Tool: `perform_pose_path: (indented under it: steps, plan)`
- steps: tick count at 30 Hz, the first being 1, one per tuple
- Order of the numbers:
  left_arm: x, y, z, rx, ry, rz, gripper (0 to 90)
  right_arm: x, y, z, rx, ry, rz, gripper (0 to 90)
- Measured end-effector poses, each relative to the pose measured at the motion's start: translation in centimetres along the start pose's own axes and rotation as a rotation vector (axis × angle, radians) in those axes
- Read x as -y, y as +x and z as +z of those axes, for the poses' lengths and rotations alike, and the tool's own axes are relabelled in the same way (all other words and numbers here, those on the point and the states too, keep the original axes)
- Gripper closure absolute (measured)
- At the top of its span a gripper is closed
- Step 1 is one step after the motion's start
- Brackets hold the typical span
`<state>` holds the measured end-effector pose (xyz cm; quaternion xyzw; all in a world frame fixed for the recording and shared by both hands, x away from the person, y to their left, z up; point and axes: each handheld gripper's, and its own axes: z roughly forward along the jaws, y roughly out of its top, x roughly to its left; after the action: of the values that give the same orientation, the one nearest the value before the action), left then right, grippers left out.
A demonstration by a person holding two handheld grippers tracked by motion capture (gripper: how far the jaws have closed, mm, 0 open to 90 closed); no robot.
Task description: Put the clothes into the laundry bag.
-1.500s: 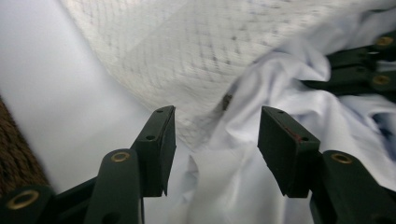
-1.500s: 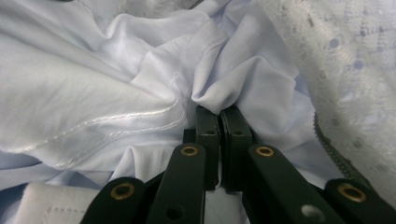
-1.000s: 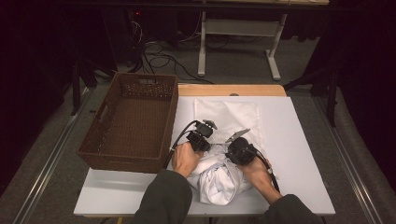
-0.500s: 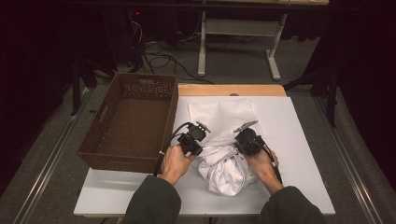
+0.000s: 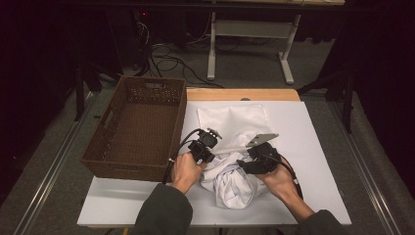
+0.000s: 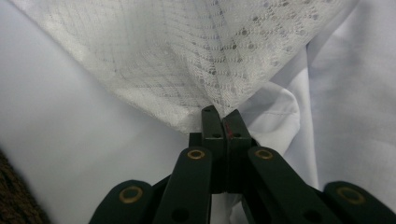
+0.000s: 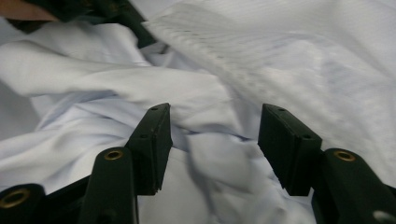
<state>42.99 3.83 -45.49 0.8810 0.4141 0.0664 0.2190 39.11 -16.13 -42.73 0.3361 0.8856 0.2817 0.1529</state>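
While the high view hides both grips, the gripper views reveal them.
Left gripper [image 6: 223, 122] jaws clamp the mesh bag [image 6: 201, 51]; right gripper [image 7: 212, 140] jaws gape over crumpled white cloth [image 7: 93, 84].

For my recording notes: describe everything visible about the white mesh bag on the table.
The white mesh bag is a thin, see-through net fabric with a fine grid weave. Its far part lies flat on the white table, to the right of the brown wicker basket. Its near edge is lifted: the left gripper is shut on one corner, pulling the net taut. A crumpled white garment lies at that opening. The right gripper hangs open over the garment's folds.
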Motion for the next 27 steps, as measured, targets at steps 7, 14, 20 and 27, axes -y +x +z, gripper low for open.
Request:
perform_pose_path:
  steps: [7, 14, 20, 27]
  plan:
    - [0.3, -0.2, -0.8, 0.007, -0.030, 0.002, 89.7, -0.9, 1.6, 3.3, -0.024, 0.081, -0.072, 39.8]
    - [0.8, 0.0, -1.6, 0.027, -0.052, -0.007, 89.8, -0.7, 1.1, 6.2, 0.013, 0.191, -0.132, 81.1]
    - [1.4, 0.2, -2.2, 0.045, -0.068, -0.003, 89.8, -1.0, -0.1, 5.7, 0.103, 0.166, -0.088, 87.2]
    - [1.1, -0.4, -2.2, 0.073, -0.080, 0.002, 89.8, -1.2, -2.8, 5.8, 0.192, 0.146, 0.027, 86.5]
